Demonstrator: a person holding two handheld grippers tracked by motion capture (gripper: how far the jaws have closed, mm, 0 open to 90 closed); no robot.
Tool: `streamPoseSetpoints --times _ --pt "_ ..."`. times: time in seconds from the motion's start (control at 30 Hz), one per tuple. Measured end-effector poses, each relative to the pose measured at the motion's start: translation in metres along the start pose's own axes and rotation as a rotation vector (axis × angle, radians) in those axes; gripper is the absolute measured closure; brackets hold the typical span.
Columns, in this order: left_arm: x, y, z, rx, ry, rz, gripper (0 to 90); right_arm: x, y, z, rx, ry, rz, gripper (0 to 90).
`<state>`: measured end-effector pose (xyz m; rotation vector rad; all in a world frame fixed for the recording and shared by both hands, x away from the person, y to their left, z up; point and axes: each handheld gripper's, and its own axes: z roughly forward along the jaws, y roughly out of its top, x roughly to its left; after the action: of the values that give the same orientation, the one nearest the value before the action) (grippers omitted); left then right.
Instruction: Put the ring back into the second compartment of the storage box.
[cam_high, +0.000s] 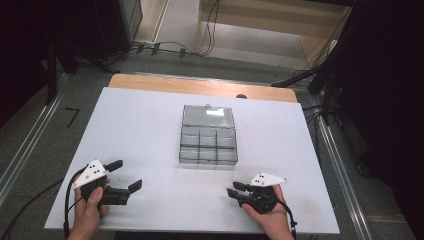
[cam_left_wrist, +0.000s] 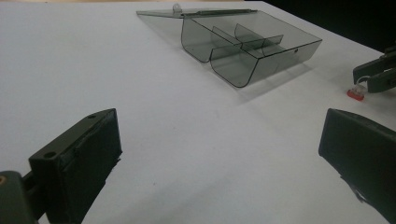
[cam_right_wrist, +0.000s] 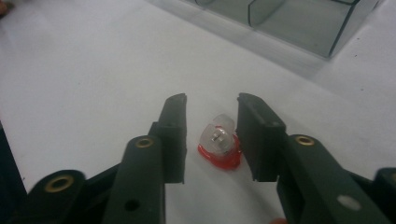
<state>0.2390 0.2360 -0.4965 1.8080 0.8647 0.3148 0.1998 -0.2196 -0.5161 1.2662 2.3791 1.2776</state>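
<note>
A small part with a red base and a clear domed top (cam_right_wrist: 219, 144) lies on the white table. My right gripper (cam_right_wrist: 212, 100) straddles it. The right-hand jaw is almost against the part, and a gap shows at the left-hand jaw. From the left gripper view the same part (cam_left_wrist: 356, 93) sits just under the right gripper's (cam_left_wrist: 364, 80) tips. In the high view the right gripper (cam_high: 232, 189) is at the front right, low over the sheet. My left gripper (cam_high: 126, 175) rests at the front left, jaws spread wide with nothing between them (cam_left_wrist: 219, 149).
A clear smoky compartment box (cam_high: 208, 162) stands mid-table with its lid (cam_high: 208, 116) laid open at the back; its compartments look bare (cam_left_wrist: 233, 70) (cam_right_wrist: 299, 23). A white sheet (cam_high: 140, 125) covers the wooden table (cam_high: 200, 86). Cables and stands lie on the floor beyond.
</note>
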Motion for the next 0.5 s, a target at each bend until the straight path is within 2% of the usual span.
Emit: streamPoseSetpoints --times 0.1,0.3,0.4,0.5 --pt "0.0001 0.0 -0.0002 0.0 -0.002 0.0 0.0 -0.0013 -0.0007 0.0007 0.004 0.006 0.006 70.8" --pt "-0.0001 0.0 0.0003 0.004 -0.001 0.003 0.0 -0.0042 -0.0013 -0.0007 0.004 0.018 0.0 74.5" --pt "-0.0002 0.0 0.0005 0.004 -0.001 0.003 0.0 -0.0058 -0.0012 -0.0037 -0.011 0.008 -0.001 83.1" --pt "0.0 0.0 0.0007 0.008 -0.002 0.006 0.0 -0.0087 -0.0021 -0.005 -0.01 0.019 -0.002 83.3"
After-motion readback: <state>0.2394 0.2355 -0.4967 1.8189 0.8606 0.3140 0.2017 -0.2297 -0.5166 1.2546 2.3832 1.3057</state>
